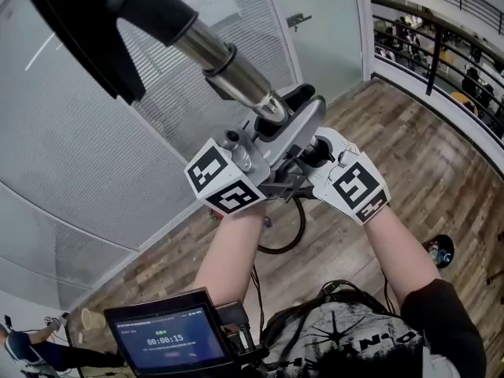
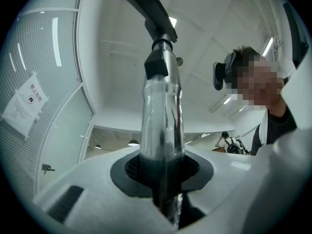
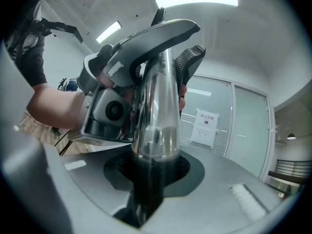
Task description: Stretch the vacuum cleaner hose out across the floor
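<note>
Wood-plank floor [image 1: 425, 172] runs from 3 o'clock down to 7 o'clock in the head view, bordered by a glass partition [image 1: 79, 148] with blinds on the 9 o'clock side and a dark railing [image 1: 441, 30] at 2 o'clock.

Seen in its own view, the left gripper [image 2: 163, 189] has its jaws clamped on the vacuum cleaner's chrome tube [image 2: 162, 126], which rises straight from between them toward 12 o'clock. The right gripper [image 3: 148, 179] is likewise closed on the same tube, and its view looks past it at the other gripper and the bare forearm [image 3: 53, 106] at 9 o'clock. In the head view both marker cubes sit side by side at the centre, the two grippers nearly touching.

From the grip the tube slants up toward 11 o'clock and ends in a wide black floor nozzle [image 1: 87, 30] in the corner. A curved grey handle [image 3: 161, 33] arches over the tube just above the jaws, with a black ribbed piece [image 3: 192, 60] beside it. Below the grippers, at 6 o'clock, a thin black loop [image 1: 293, 239] hangs over the floor; whether it is the hose or a cable I cannot tell.

A small screen [image 1: 169, 339] showing a timer sits at 7 o'clock.
</note>
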A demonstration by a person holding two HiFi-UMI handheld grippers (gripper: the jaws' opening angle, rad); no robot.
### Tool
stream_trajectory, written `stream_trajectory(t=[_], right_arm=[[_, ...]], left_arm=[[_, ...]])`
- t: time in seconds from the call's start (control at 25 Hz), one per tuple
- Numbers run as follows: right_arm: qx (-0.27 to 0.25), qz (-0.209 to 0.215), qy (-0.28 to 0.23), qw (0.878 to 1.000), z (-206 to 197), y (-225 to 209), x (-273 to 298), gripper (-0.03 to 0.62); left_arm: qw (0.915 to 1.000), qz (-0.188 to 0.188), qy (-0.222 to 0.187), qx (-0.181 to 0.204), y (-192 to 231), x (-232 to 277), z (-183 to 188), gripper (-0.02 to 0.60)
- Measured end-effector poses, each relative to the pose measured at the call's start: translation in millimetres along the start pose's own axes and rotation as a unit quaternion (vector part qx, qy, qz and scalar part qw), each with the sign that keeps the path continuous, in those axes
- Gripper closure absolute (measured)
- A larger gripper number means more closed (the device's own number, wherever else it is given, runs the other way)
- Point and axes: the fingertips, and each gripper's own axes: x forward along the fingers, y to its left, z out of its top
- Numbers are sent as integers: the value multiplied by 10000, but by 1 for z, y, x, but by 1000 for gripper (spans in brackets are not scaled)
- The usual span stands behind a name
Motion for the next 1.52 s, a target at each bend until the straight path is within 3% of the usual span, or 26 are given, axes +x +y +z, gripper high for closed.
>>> stream_trajectory(t=[0.36, 0.6, 0.76, 0.92, 1.04, 1.16, 1.36, 1.52], right_arm=[[152, -118, 576, 9982, 8, 91, -80, 499], [85, -185, 618, 9979, 25, 168, -134, 499], [98, -240, 569, 9980, 31, 177, -143, 500], [262, -220, 430, 9985, 28, 182, -147, 502], [318, -225, 295, 9988, 37, 188, -182, 502], [210, -172, 290, 9992, 54, 195, -219, 503], [77, 404, 322, 9986, 68, 202, -258, 505], [245, 1045, 176, 9941, 71, 259, -306, 505]], left_arm=[[9973, -469, -112, -560, -116, -24, -3, 479], [9966, -641, -130, -492, -213, -47, 1, 482], [9967, -651, -123, -469, -228, -48, 4, 482], [9979, -534, 74, -359, -234, -45, -5, 482], [9984, -479, 195, -237, -268, -24, -10, 482], [9988, -437, 64, -204, -304, -7, -1, 482], [9997, 7, -190, -119, -331, 13, 6, 482], [9986, 514, -71, -28, -390, 5, -6, 484]])
